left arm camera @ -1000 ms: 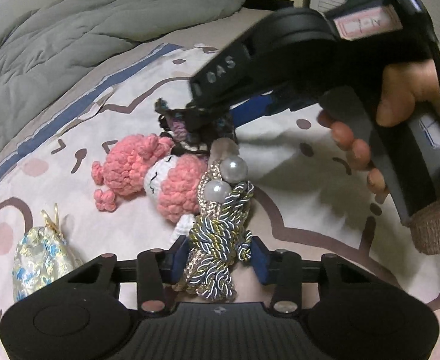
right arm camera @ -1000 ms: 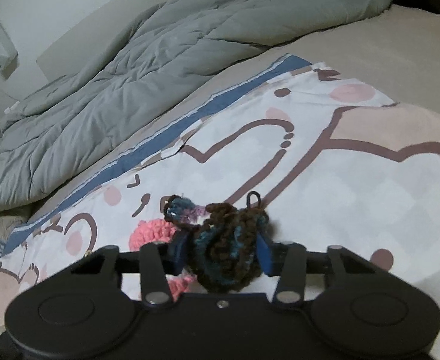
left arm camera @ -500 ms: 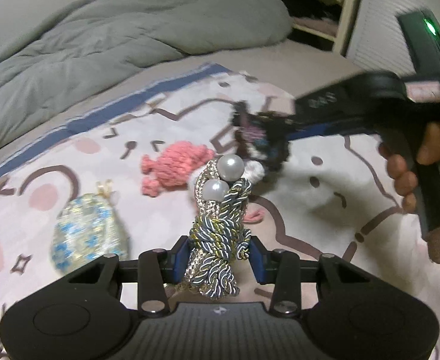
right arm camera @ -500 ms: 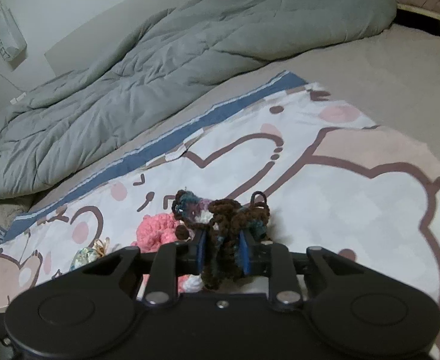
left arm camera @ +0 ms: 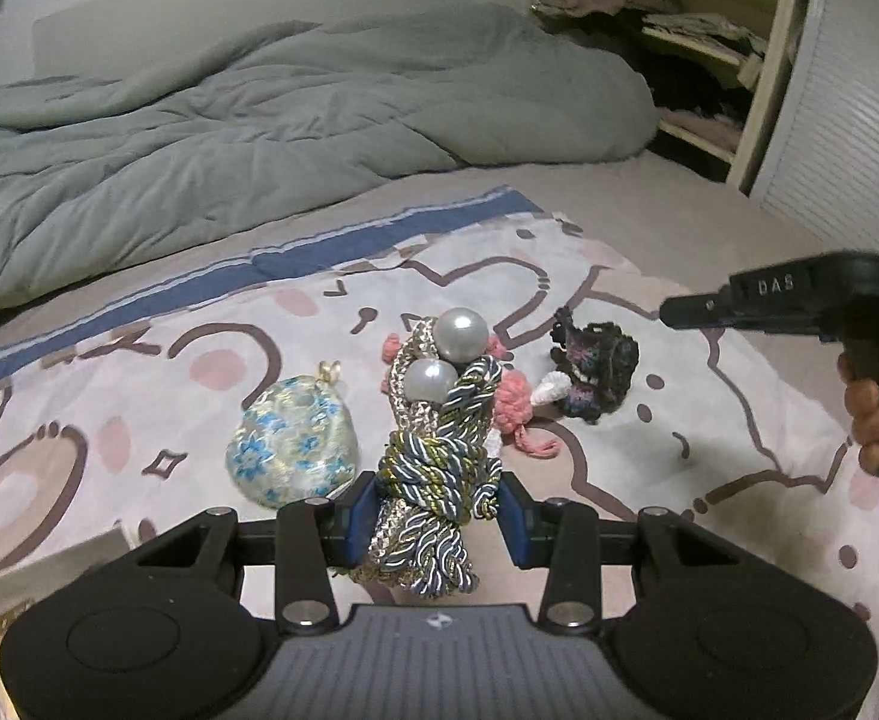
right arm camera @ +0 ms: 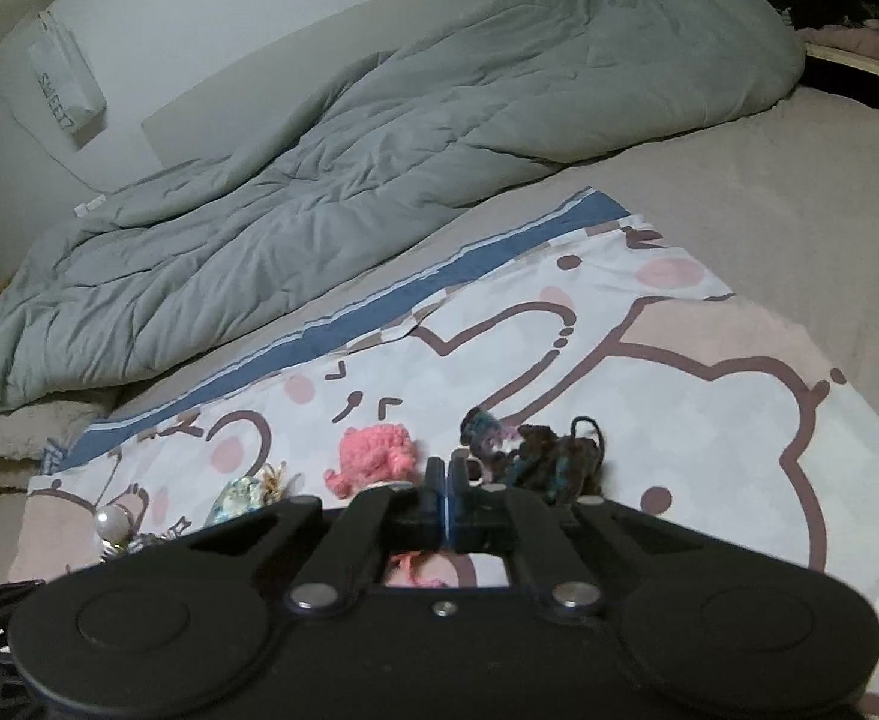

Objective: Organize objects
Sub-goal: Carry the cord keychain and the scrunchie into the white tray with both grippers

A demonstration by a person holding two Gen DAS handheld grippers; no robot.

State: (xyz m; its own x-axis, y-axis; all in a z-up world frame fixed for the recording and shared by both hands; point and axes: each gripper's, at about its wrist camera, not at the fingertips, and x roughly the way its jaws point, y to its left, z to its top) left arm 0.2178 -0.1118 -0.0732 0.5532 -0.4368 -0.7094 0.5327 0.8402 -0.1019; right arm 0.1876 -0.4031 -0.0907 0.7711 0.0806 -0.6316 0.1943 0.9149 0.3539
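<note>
Four small things show on the cartoon-printed sheet [left arm camera: 649, 456] spread over the bed, which has a grey quilt [left arm camera: 247, 138] bunched behind. Farthest left lies a floral brocade pouch [left arm camera: 292, 444] with a gold loop at its top. Just right of it, the left tool [left arm camera: 437, 507] is clamped on a knotted rope ornament [left arm camera: 436, 474] of blue, gold and silver cord, two pearl beads [left arm camera: 462, 336] standing at its upper end. Behind the ornament, partly hidden, lies a pink crochet doll [right arm camera: 373, 450]. Right of that rests a dark crochet piece [left arm camera: 595, 369], free of both tools. At the far right, the right tool [right arm camera: 445, 495] has its fingers pressed together on nothing, gripped by a hand [left arm camera: 874, 414].
</note>
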